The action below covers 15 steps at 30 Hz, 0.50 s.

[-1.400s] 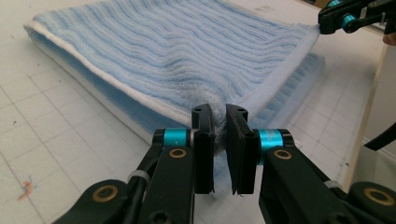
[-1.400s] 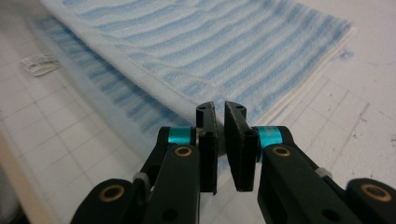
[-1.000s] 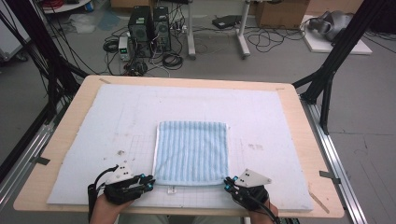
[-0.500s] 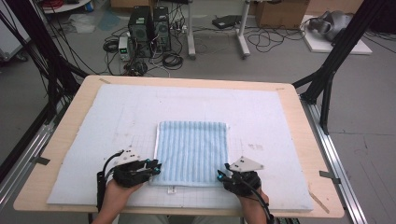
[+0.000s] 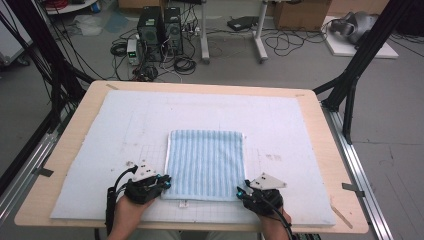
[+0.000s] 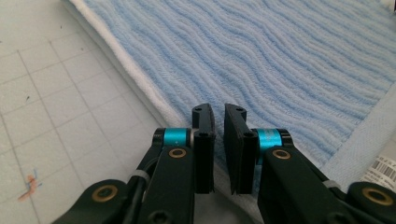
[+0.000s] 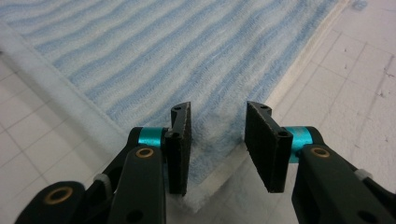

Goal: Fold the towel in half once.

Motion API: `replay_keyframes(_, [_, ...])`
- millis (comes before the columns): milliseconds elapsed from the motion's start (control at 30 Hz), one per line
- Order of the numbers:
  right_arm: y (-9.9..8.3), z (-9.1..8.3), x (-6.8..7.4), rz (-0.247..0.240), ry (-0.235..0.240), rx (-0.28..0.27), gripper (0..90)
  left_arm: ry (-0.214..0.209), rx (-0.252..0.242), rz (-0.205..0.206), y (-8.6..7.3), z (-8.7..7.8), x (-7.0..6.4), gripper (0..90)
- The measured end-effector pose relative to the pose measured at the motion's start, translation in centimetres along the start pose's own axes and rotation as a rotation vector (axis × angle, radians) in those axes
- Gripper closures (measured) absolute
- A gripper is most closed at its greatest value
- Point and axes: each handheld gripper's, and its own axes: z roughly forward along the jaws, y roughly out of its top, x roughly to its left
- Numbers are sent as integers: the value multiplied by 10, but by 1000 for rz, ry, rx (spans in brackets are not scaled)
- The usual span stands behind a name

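A light-blue striped towel [image 5: 206, 164] lies flat and square on the white grid mat [image 5: 120, 125]. My left gripper [image 5: 164, 182] is at the towel's near left corner. In the left gripper view its jaws [image 6: 218, 112] are pressed almost together on the towel's white hem [image 6: 154, 100], with a sliver of fabric between them. My right gripper [image 5: 242, 192] is at the near right corner. There the jaws [image 7: 218, 112] stand apart, astride the corner of the towel [image 7: 163, 46], which puckers slightly between the pads.
A small white label [image 5: 184, 203] sticks out from the towel's near edge, seen also as a label [image 6: 385, 168] beside the left jaws. The mat covers a wooden table [image 5: 320, 125] with black frame struts [image 5: 350, 80] at its right; cables and computers lie on the floor beyond.
Both grippers moved forward and inward from the table's near edge to the towel's near corners. The left jaws have closed on the hem; the right jaws now straddle the corner.
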Motion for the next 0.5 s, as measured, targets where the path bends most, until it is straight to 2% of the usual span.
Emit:
replay_keyframes(33, [1, -2, -1, 11, 2, -7, 531, -2, -23, -15, 0, -3, 4, 649])
replay_keyframes(67, [1, -4, -2, 17, -1, -29, 479, -14, -51, -37, 0, -7, 9, 608])
replay_keyframes(133, [3, -10, -7, 33, -7, -75, 418, -39, -122, -75, 2, -14, 19, 563])
replay_keyframes(200, [5, -14, -13, 45, -18, -91, 371, -60, -174, -82, 5, -18, 24, 514])
replay_keyframes(333, [12, -19, -28, 96, -29, -122, 270, -76, -247, -79, 15, -22, 32, 407])
replay_keyframes(500, [22, -16, -38, 88, -34, -129, 243, -93, -270, -45, 27, -24, 36, 400])
